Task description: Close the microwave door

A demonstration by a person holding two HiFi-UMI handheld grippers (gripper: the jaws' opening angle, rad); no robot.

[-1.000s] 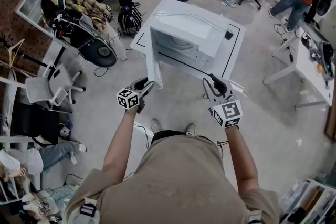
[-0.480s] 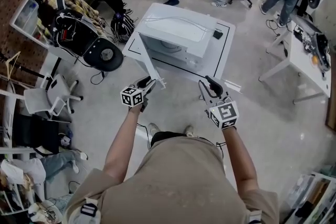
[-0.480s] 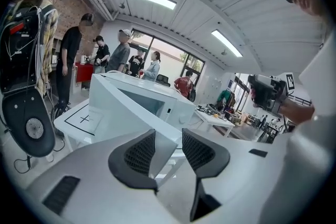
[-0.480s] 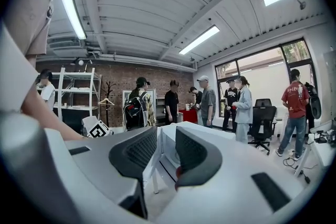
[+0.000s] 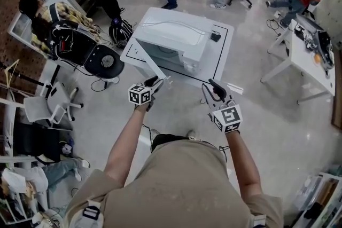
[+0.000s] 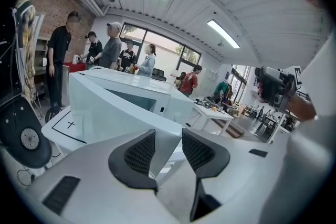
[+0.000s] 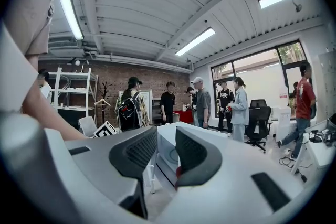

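Left gripper (image 5: 155, 81): I am holding its jaws spread, pinching nothing. The door (image 5: 152, 64) is showing its free edge in the gap, out in front of the microwave (image 5: 179, 40).
Right gripper (image 5: 211, 86): its jaws are also standing apart and empty, off the microwave's front-right and farther from the door.
Door: a white slab with a window, hanging wide open and running from the microwave's left front corner toward me.
Coming move: I am judging the left gripper nearer, with the push going toward the microwave's face.

Microwave (image 5: 179, 40) stands on table (image 5: 224, 59), door (image 5: 149, 65) at left.
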